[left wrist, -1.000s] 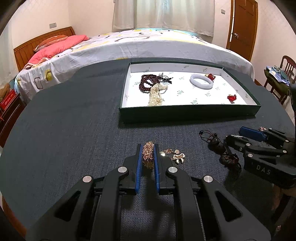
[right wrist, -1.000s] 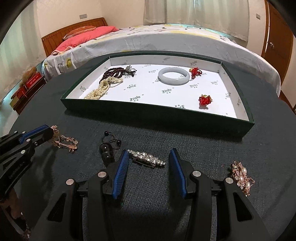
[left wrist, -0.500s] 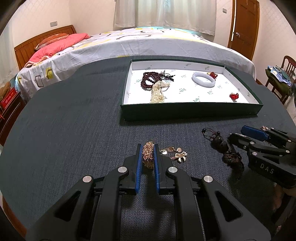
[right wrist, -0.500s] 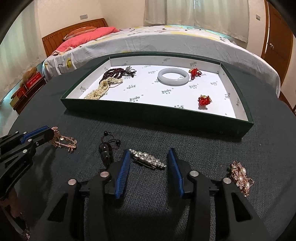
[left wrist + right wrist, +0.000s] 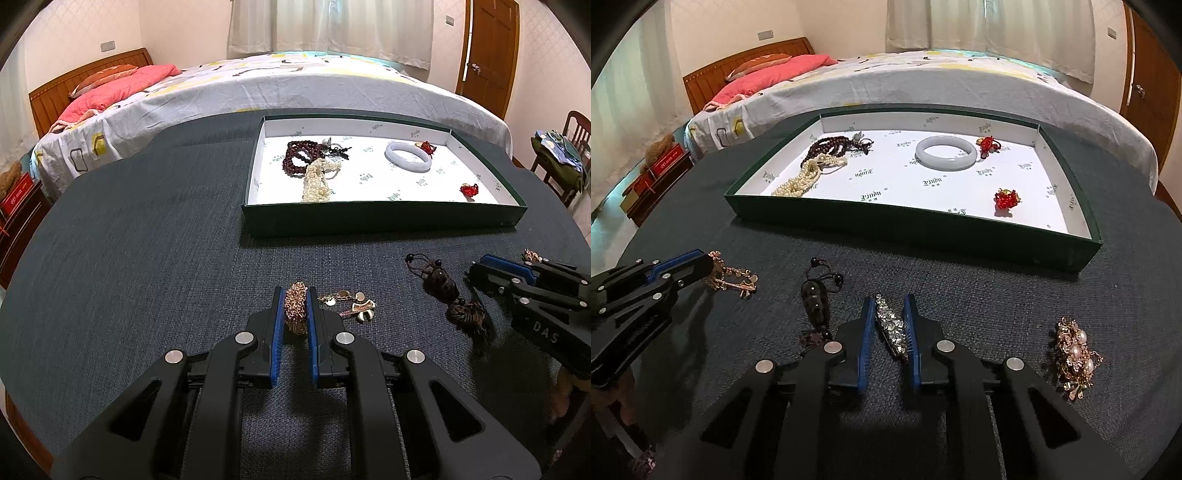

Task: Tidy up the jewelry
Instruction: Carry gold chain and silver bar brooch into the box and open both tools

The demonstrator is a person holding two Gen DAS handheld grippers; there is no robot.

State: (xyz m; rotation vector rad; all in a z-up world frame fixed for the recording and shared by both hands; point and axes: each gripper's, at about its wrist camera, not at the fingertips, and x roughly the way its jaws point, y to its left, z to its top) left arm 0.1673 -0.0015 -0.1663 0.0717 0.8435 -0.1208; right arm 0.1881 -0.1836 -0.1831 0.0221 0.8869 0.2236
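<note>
My left gripper (image 5: 295, 295) is shut on a bunched gold chain bracelet (image 5: 295, 310) lying on the dark table; its gold charms (image 5: 351, 301) trail off to the right. My right gripper (image 5: 888, 302) is closing its jaws on a rhinestone bar clip (image 5: 892, 328), and the blue pads press on both of its long sides. The green tray (image 5: 905, 225) with a white floor stands beyond both grippers. It holds a pearl necklace (image 5: 805, 177), dark red beads (image 5: 827, 146), a white bangle (image 5: 945, 152) and two red ornaments.
A dark bead pendant with a tassel (image 5: 814, 295) lies between the two grippers. A gold and pearl brooch (image 5: 1073, 354) rests to the right of my right gripper. A bed runs behind the table, and a chair (image 5: 569, 155) stands at the far right.
The right gripper's jaws came together from wide apart onto the rhinestone clip, which turned to lie along the fingers. The left gripper kept its hold and stayed in place.
</note>
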